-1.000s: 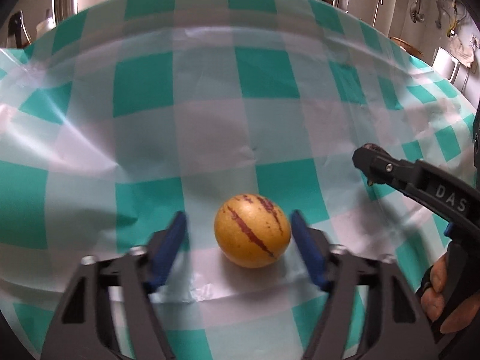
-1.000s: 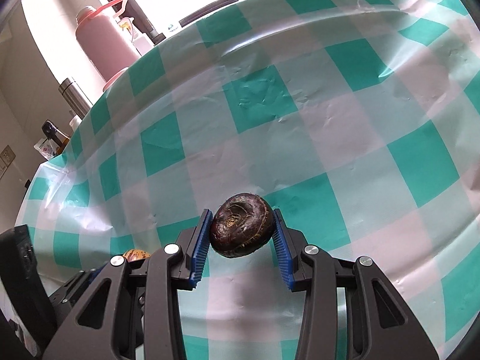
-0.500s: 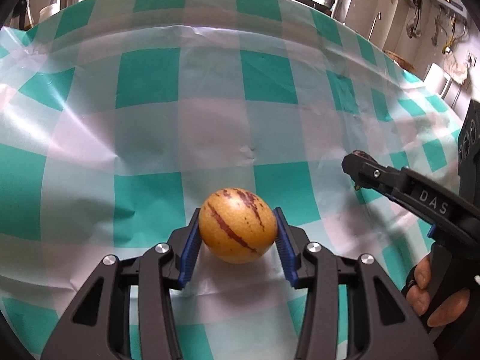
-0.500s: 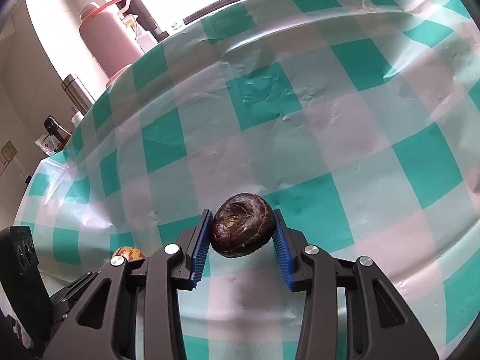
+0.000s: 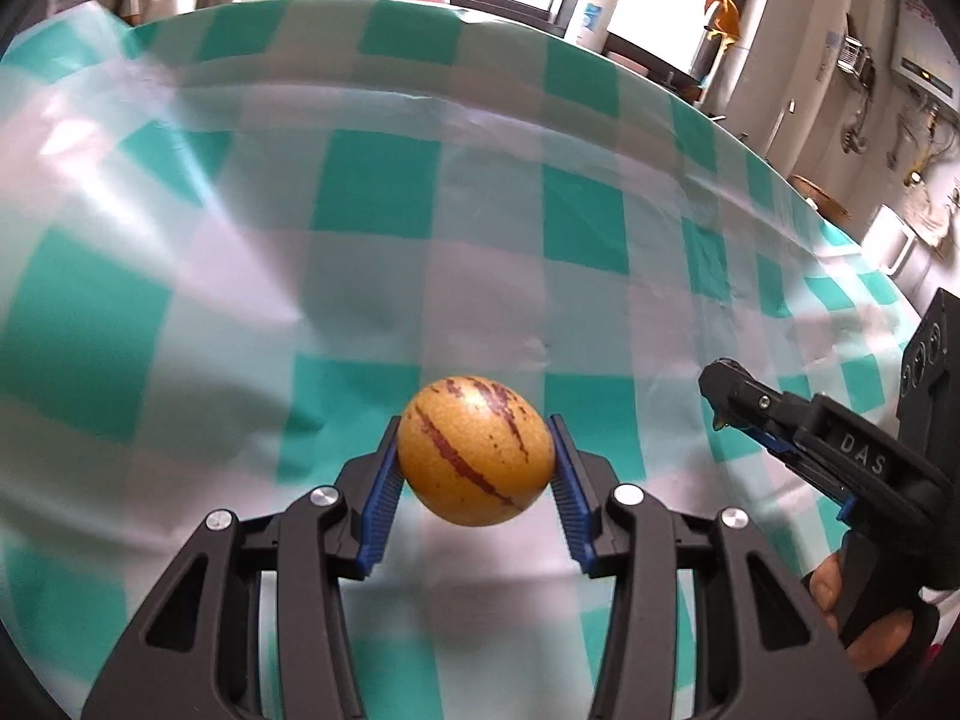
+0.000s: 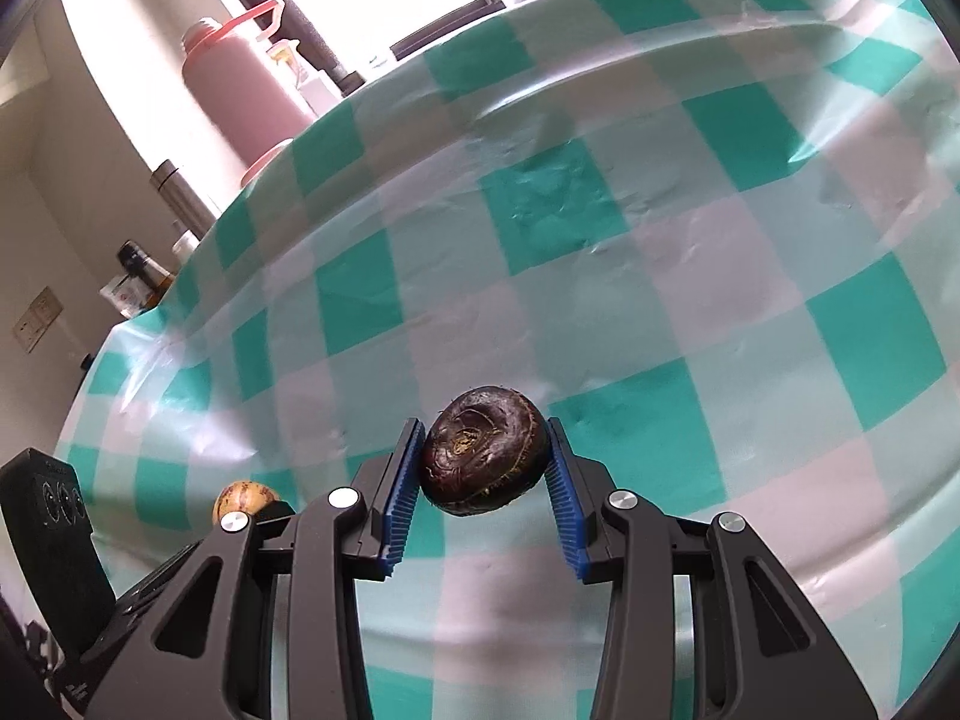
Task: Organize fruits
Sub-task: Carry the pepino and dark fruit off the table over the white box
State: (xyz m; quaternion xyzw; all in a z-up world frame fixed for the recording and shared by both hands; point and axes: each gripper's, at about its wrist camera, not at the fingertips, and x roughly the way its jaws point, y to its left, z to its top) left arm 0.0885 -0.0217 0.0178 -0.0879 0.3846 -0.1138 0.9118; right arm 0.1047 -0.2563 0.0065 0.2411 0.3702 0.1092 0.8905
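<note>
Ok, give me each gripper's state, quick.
Left gripper: closed on the round yellow purple-streaked fruit.
Right gripper: closed on the dark brown wrinkled fruit.

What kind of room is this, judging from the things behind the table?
Probably a home kitchen or dining area: a table with a checked plastic tablecloth, a pink thermos jug by the window, and utensils hanging on the wall.

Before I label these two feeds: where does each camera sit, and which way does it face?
Left wrist: on the left gripper, looking down its fingers at the yellow striped fruit it grips; the right gripper and a hand show.
Right wrist: on the right gripper, facing the dark fruit it grips.
Shared: checked tablecloth, yellow striped fruit.
</note>
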